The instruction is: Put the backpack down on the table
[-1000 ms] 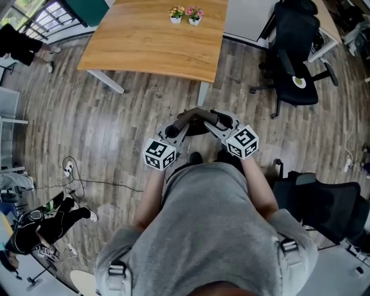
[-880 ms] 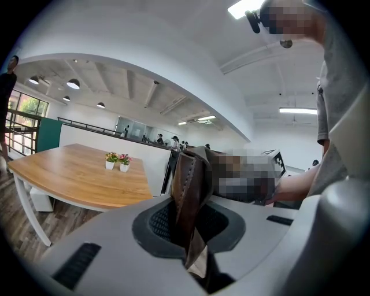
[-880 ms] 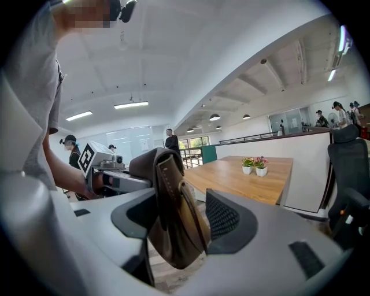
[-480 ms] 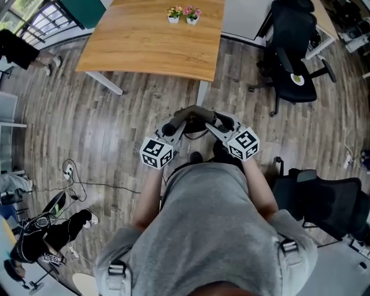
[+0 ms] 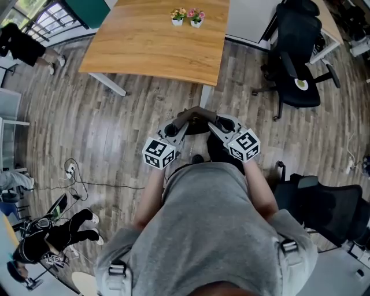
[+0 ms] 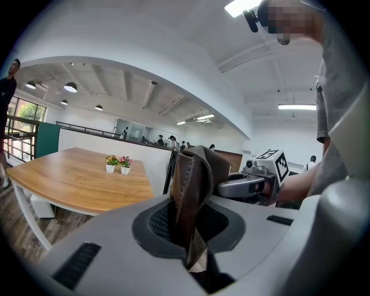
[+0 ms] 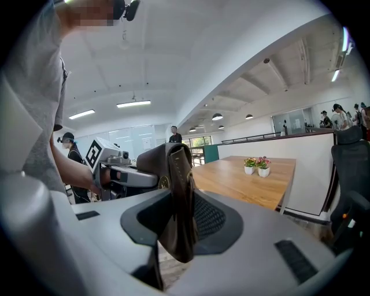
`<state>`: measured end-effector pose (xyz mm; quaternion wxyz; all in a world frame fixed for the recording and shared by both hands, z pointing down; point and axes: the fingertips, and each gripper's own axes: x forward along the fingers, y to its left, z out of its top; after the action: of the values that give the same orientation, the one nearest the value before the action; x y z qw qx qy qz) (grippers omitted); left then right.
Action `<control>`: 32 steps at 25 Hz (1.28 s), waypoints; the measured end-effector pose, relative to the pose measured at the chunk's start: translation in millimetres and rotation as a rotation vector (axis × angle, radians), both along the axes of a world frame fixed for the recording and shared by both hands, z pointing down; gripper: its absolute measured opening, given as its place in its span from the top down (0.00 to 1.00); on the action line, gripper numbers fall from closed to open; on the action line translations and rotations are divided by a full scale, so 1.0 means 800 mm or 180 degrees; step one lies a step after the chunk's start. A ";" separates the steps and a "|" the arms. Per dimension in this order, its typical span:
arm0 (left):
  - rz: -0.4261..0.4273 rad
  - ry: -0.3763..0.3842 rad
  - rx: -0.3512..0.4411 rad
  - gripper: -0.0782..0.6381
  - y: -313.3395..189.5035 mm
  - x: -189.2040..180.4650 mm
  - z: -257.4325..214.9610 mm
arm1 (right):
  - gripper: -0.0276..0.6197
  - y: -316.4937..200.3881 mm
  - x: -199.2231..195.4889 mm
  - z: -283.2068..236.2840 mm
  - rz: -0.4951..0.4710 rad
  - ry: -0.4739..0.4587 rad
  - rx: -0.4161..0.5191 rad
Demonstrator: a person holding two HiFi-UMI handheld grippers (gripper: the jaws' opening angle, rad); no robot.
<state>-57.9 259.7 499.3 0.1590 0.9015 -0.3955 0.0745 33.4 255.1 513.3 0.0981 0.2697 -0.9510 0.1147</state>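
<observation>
A dark backpack [image 5: 200,126] hangs in front of the person, over the wooden floor and short of the table [image 5: 156,40]. Its brown leather handle [image 5: 195,112] arches between the two grippers. My left gripper [image 5: 172,128] is shut on one end of that handle [image 6: 188,191], which stands upright between the pads. At the other end, the jaws of my right gripper [image 5: 218,122] are closing, and the leather strap [image 7: 179,196] is pressed between them. Each gripper shows in the other's view: the right one [image 6: 248,185] and the left one [image 7: 130,176], both at about the same height.
Two small flower pots [image 5: 188,16] stand at the far edge of the table. A black office chair [image 5: 298,52] is at the right of the table, and another chair [image 5: 324,202] is close on the right. Cables [image 5: 72,173] lie on the floor at the left.
Both hands and the handle stay in about the same spot in front of the body. Only the head view has shifted slightly.
</observation>
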 end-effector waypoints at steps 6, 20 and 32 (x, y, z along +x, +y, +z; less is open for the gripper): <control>0.0062 -0.0087 0.0036 0.81 -0.029 0.003 0.000 | 0.80 -0.027 0.002 0.001 0.0035 -0.0039 0.0012; 0.0121 -0.0094 -0.0028 0.81 -0.094 0.025 0.003 | 0.81 -0.089 0.023 0.002 0.0121 0.0013 -0.0011; 0.0146 -0.0145 -0.0119 0.81 -0.133 0.041 0.012 | 0.81 -0.131 0.039 0.013 0.0138 0.0012 -0.0096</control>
<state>-25.1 153.0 509.0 0.1650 0.9053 -0.3768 0.1061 64.4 150.4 523.4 0.1015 0.2889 -0.9429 0.1307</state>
